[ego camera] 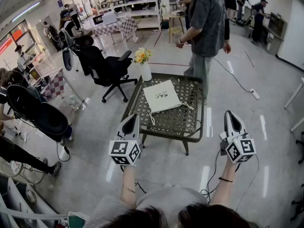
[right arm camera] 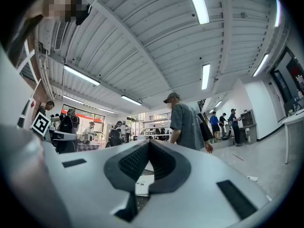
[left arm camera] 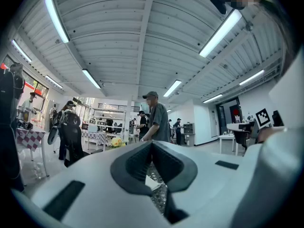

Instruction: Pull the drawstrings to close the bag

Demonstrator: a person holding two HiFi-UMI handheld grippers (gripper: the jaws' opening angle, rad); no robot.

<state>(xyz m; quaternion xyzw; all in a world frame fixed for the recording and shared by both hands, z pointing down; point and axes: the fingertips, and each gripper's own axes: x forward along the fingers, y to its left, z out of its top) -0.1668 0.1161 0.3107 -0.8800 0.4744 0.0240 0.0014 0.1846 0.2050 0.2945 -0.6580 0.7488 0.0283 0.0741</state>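
The white drawstring bag (ego camera: 161, 95) lies flat near the middle of the dark lattice tabletop (ego camera: 183, 123), at the centre of the head view. Its drawstrings (ego camera: 152, 118) trail loose from the near edge, one looping toward the lower left and one running off to the right. A vase of yellow flowers (ego camera: 144, 63) stands at the far left corner of the tabletop, apart from the bag.

The left claw (ego camera: 131, 119) is at the lower left of the frame, in front of the near left corner of the tabletop. Its jaws are pressed together with nothing between them. The right claw (ego camera: 230, 114) is at the lower right, off the tabletop's right side, and is likewise closed and empty. Both claws are well short of the bag and touch neither it nor the cords.

A person in a grey shirt (ego camera: 205, 18) stands beyond the tabletop at the top of the frame, and a black office chair (ego camera: 107, 68) sits at the upper left.
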